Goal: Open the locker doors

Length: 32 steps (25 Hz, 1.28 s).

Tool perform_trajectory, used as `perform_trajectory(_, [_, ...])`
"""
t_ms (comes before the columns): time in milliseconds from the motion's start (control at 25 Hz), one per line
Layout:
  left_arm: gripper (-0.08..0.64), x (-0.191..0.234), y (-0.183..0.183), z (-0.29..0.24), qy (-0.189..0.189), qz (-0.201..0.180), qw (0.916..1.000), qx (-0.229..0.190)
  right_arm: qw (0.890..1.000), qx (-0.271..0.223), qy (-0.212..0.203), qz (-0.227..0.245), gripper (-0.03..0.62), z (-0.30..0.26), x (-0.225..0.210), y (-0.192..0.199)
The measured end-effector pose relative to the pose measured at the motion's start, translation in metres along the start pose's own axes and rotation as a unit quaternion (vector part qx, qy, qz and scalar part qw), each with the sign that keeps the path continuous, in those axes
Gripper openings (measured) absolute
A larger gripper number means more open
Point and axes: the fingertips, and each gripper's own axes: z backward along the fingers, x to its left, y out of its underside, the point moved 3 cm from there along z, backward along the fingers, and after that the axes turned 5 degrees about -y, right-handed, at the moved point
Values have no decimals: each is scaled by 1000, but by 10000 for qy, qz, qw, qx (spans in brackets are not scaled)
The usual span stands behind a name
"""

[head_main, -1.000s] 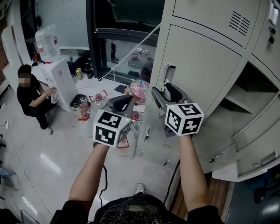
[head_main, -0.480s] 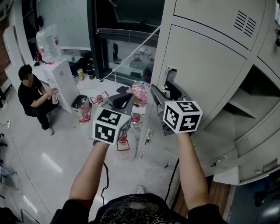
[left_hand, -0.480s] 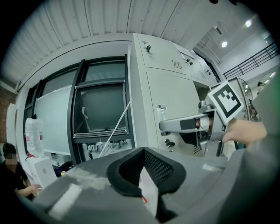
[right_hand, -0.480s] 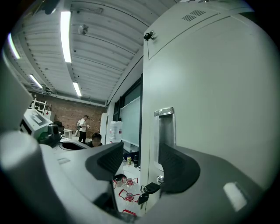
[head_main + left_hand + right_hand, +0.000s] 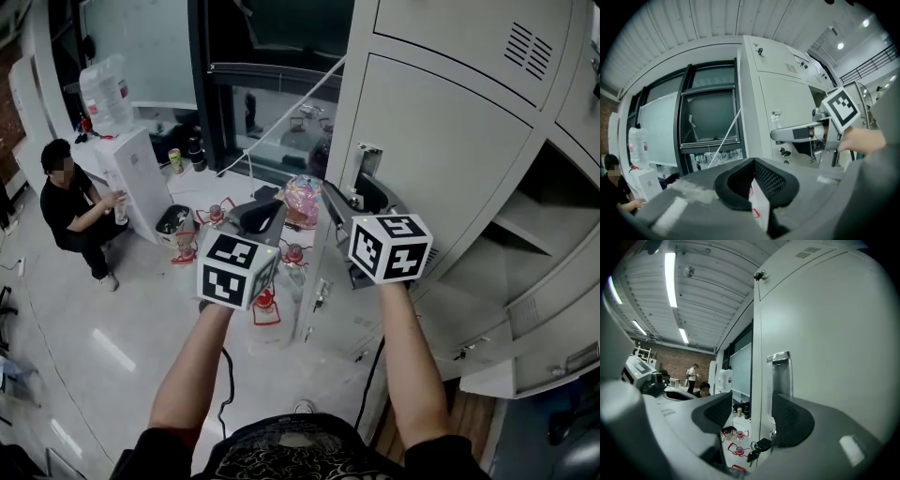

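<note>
Right gripper [image 5: 352,199] at the locker door [image 5: 441,150], jaws spread wide.
It straddles the closed door's left edge, with the upright recessed handle [image 5: 780,373] just ahead of its right jaw and keys [image 5: 757,448] hanging below. The left gripper [image 5: 262,216], jaws together and empty, hangs farther left. No lettering is readable.

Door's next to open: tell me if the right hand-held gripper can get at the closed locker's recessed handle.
Probably yes: the right hand-held gripper stands open just before the recessed handle, with nothing between them; only the keys hang below it.
</note>
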Motion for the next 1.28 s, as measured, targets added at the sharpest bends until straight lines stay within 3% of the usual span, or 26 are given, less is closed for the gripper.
perform_trajectory(640, [0,-5,3,21,180,51,9998,42,9999,101,-17,6,253,15,22,0])
perform_trajectory(1280, [0,-15,12,64,384,97,9992,-33,9996,97,257,-28,225,57,59,1])
